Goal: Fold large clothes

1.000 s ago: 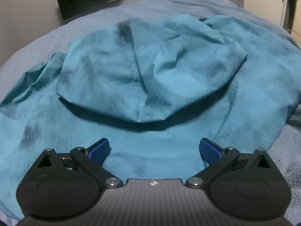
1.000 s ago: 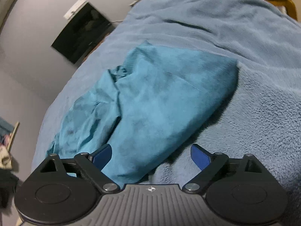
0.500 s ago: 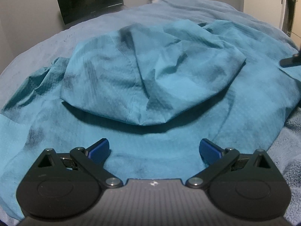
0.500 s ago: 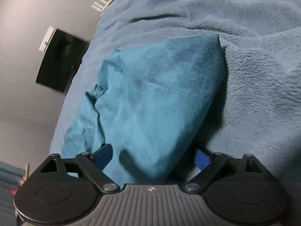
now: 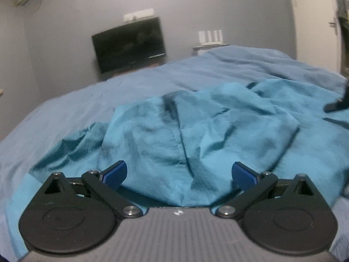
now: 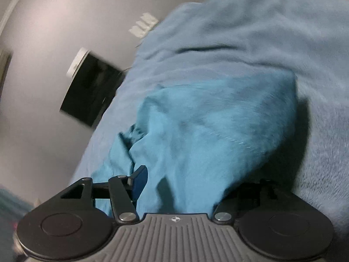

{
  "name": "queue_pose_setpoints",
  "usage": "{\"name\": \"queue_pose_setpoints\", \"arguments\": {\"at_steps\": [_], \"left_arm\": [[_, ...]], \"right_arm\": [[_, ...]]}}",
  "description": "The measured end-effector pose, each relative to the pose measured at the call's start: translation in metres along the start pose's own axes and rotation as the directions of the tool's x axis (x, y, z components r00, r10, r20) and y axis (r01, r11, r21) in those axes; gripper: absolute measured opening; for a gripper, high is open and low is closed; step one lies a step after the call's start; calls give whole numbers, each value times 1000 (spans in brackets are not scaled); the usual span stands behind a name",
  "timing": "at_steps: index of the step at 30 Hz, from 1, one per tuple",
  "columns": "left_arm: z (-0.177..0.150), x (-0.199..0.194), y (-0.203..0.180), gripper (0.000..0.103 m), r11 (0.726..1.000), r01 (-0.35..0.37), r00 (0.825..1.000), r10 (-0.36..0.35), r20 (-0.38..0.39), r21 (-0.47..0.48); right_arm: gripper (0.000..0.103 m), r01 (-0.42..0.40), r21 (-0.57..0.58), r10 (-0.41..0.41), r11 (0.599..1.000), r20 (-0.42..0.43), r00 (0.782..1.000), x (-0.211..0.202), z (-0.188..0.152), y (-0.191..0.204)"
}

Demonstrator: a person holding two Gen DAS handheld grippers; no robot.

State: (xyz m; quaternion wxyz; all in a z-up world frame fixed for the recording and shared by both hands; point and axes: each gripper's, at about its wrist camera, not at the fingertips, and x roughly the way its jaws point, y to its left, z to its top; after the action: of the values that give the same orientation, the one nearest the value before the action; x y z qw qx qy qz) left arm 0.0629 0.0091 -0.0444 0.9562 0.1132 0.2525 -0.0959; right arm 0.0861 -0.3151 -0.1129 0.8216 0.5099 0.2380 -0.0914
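A large teal garment (image 5: 196,135) lies crumpled on a bed, one layer folded back over the rest. My left gripper (image 5: 178,174) is open, low over the near side; the folded layer's front edge sits between its blue pads (image 5: 114,172) without touching them. In the right wrist view, a corner of the same garment (image 6: 207,135) fills the gap of my right gripper (image 6: 194,185). Its jaws are closing on the cloth. The left pad (image 6: 139,180) stands at the cloth's edge, and the right finger is hidden beneath the fabric.
A light blue fleece blanket (image 5: 65,113) covers the bed under the garment. A black screen (image 5: 128,45) and a white router (image 5: 210,37) stand against the far grey wall. A door (image 5: 333,24) is at the right. A dark tool tip (image 5: 334,106) rests on the garment's right side.
The left gripper has tipped upward and now has the folded edge between its fingers. The right gripper pushed into the garment corner, rolled, and its jaws narrowed around the cloth.
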Motion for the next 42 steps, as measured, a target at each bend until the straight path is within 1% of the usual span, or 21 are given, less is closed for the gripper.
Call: {"name": "queue_pose_setpoints", "arguments": {"at_steps": [2,4,5,7,9,11,13,15,17,21,24,27,29,30,32,33,34,36,38,40,42], "left_arm": [[1,13,1,103,999,18,999,-19,-41,-26],[-2,22,-5,103,999,39,996,-39,-77,-1],[-3,27,-9,103,999,39,995,-36,-92,27],[-8,33,-17,103,997,35,993,-27,-116,72],[-12,37,-21,103,996,34,992,-24,-123,84],[-15,40,-22,103,996,38,991,-26,-133,83],[-17,42,-23,102,995,40,990,-27,-138,91],[-19,45,-24,102,994,40,990,-26,-142,97],[-20,48,-23,102,994,45,988,-30,-149,95],[-20,51,-20,102,995,53,986,-39,-164,83],[-19,54,-20,102,995,52,985,-37,-168,86],[-17,56,-20,103,995,52,985,-37,-171,88],[-16,56,-19,103,995,56,984,-41,-173,81],[-16,55,-17,103,995,62,984,-47,-174,81],[-12,49,-9,103,991,80,981,-59,-187,108],[-10,44,-2,103,991,79,980,-57,-192,110],[-6,37,10,103,992,68,980,-47,-192,103],[4,21,34,103,996,25,984,-9,-179,86],[20,7,70,103,997,-26,984,38,-177,71],[32,-5,107,103,996,-86,980,91,-177,35],[37,-16,143,103,990,-139,974,133,-186,-25]], "right_arm": [[63,-9,57,9,998,12,1000,5,3,-7],[63,-29,79,27,996,23,999,9,5,-10],[60,-32,71,30,997,27,999,8,4,-9],[48,-31,32,29,999,41,999,6,3,-3],[22,-31,-46,33,998,52,998,2,1,11],[17,-48,-150,58,988,64,996,-3,-4,29],[14,-61,-281,87,958,80,993,-8,-11,49],[13,-85,-412,132,907,87,987,-18,-22,67],[13,-110,-532,181,840,84,980,-27,-35,88],[13,-167,-731,284,661,37,958,-46,-70,125],[13,-195,-832,332,520,-13,943,-57,-99,143],[13,-226,-896,362,382,-80,929,-63,-126,155],[13,-246,-919,371,308,-122,921,-65,-142,162],[13,-263,-922,374,284,-146,916,-69,-149,164],[13,-287,-920,378,268,-174,909,-71,-154,166],[13,-288,-922,378,258,-178,908,-74,-156,168],[13,-286,-924,377,253,-178,909,-66,-153,173],[13,-286,-925,374,251,-180,910,-62,-148,176],[13,-285,-927,371,244,-182,911,-64,-147,175],[13,-274,-938,360,214,-185,914,-64,-154,178],[13,-267,-948,349,173,-195,917,-75,-164,181]]}}
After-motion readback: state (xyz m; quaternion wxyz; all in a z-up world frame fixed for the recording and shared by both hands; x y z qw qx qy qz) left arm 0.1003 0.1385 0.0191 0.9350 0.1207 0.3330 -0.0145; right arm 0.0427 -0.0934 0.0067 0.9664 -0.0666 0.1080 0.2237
